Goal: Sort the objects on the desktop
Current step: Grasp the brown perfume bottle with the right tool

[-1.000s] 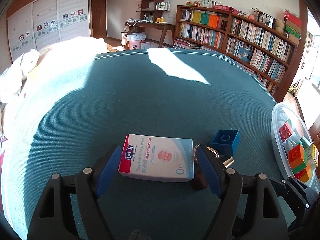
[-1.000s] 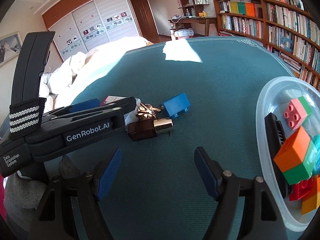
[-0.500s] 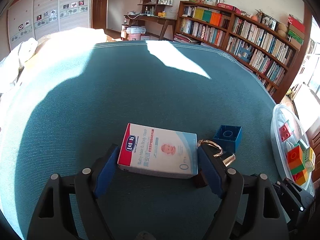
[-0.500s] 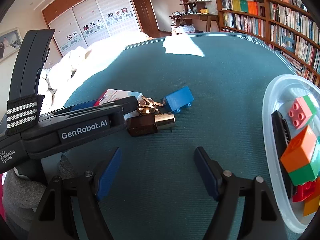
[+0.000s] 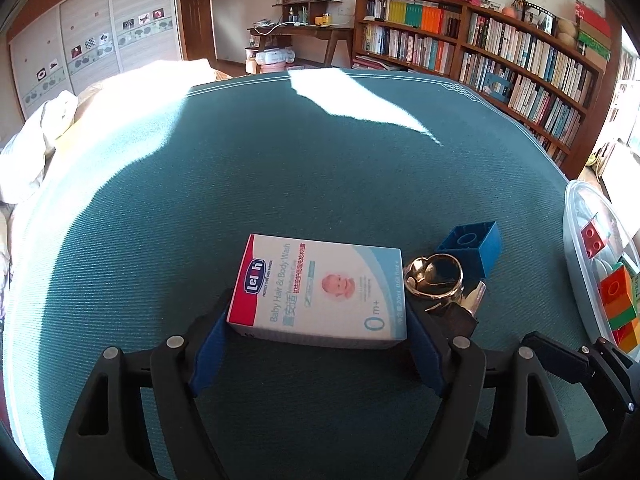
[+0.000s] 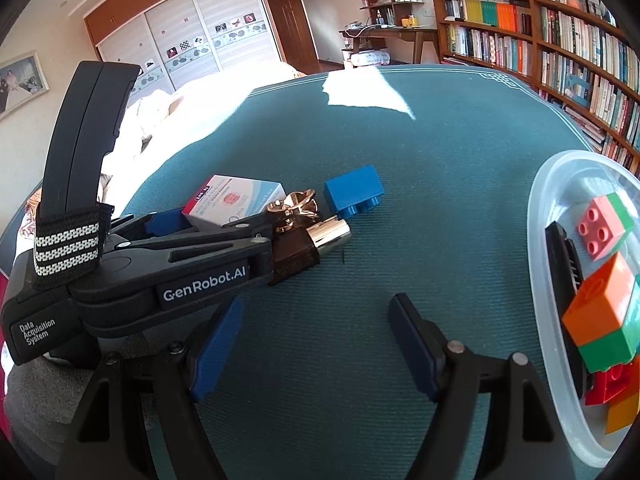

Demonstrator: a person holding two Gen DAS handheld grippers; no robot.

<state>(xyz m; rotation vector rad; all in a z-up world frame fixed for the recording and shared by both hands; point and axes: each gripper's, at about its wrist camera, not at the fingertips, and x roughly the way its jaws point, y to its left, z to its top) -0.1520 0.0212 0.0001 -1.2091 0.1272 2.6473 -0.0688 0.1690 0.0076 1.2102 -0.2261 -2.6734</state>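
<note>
Left fingers (image 5: 224,332) flank box (image 5: 320,292), contact unclear; right fingers (image 6: 220,332) wide, empty. Squeeze squarely, avoiding bottle (image 5: 440,284) at 3 o'clock.

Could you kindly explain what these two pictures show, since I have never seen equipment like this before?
There is no robot: a person holds a two-fingered black claw with blue pads in each hand, and a fisheye camera on each looks along its fingers.

The left camera shows the left claw closed on a white and red baby-wash carton. Beside the carton, on the teal cloth-covered table, lie a brown perfume bottle with a gold bow cap and a blue toy brick.

The right camera shows the right claw open and empty. To its right is a clear plastic tub of coloured bricks.
</note>
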